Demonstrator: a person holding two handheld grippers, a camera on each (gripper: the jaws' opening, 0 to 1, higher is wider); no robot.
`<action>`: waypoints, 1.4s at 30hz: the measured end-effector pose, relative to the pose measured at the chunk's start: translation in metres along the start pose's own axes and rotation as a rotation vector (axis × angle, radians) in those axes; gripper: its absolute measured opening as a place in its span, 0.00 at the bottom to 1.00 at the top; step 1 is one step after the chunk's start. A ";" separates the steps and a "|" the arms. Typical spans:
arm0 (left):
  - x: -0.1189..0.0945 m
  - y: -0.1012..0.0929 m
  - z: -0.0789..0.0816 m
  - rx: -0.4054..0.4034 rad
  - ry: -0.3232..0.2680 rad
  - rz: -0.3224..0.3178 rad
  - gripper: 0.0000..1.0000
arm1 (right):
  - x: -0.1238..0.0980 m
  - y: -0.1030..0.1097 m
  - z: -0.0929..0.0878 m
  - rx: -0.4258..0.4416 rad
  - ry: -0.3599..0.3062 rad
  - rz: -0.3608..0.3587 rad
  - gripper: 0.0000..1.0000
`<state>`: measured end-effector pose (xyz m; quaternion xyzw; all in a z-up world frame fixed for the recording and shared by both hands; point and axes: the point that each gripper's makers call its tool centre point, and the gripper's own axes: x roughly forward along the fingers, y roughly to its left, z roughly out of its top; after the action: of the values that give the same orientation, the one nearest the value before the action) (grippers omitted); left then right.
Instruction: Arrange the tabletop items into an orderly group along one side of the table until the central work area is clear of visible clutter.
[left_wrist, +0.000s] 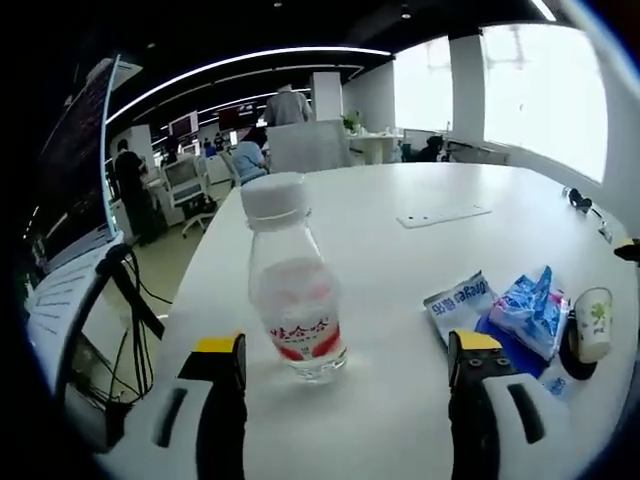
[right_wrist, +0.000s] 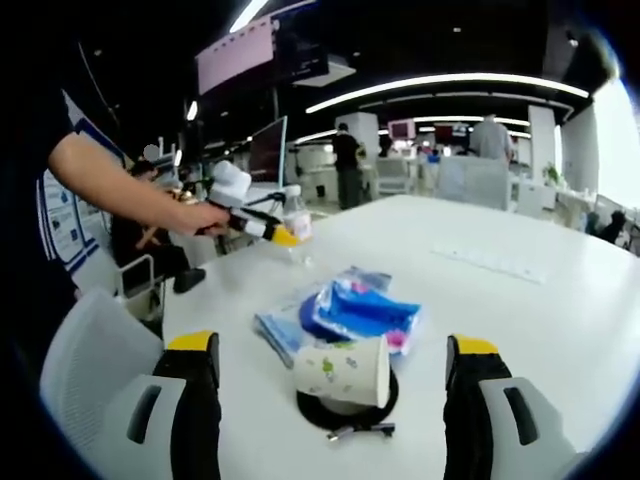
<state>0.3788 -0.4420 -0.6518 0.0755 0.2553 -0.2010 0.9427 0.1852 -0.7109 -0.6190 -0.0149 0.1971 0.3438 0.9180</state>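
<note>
Between the jaws: the water bottle (left_wrist: 293, 280) is seen upright on the white table (left_wrist: 430, 270), centred in the gap of the left gripper (left_wrist: 345, 360) and just ahead of the yellow-tipped jaws.
Left fingers: spread wide, nothing held; a clear gap is left on each side of the bottle.
Long axis: vertical, white cap up, so the bottle would be taken across its body by a level squeeze.
Direction of reach: straight forward along the jaws; little sideways correction is judged necessary.
Right fingers: the right gripper (right_wrist: 330, 375) is likewise spread and empty, with the paper cup (right_wrist: 343, 371) lying on its side on a dark coaster (right_wrist: 345, 412) between and just ahead of the jaws.
Cup axis: roughly across the jaw line, mouth towards the right jaw.
Neighbouring clutter: blue snack packets (right_wrist: 345, 312) lie just behind the cup, touching one another.
Nearer hand: the left for the bottle, the right for the cup and packets.
Bottle position: near the table edge, well apart from the packets.
</note>
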 end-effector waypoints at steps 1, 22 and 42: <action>0.000 -0.002 0.000 0.005 -0.001 -0.005 0.91 | 0.000 0.001 0.000 0.002 -0.001 0.000 0.94; -0.022 -0.014 0.002 0.038 -0.011 -0.062 0.99 | 0.004 0.002 0.004 0.019 0.009 -0.012 1.00; -0.047 -0.041 0.013 0.092 -0.041 -0.146 0.98 | 0.011 -0.003 0.006 -0.011 0.062 0.027 0.58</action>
<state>0.3304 -0.4662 -0.6186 0.0959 0.2311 -0.2822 0.9261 0.1971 -0.7056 -0.6178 -0.0278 0.2236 0.3567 0.9066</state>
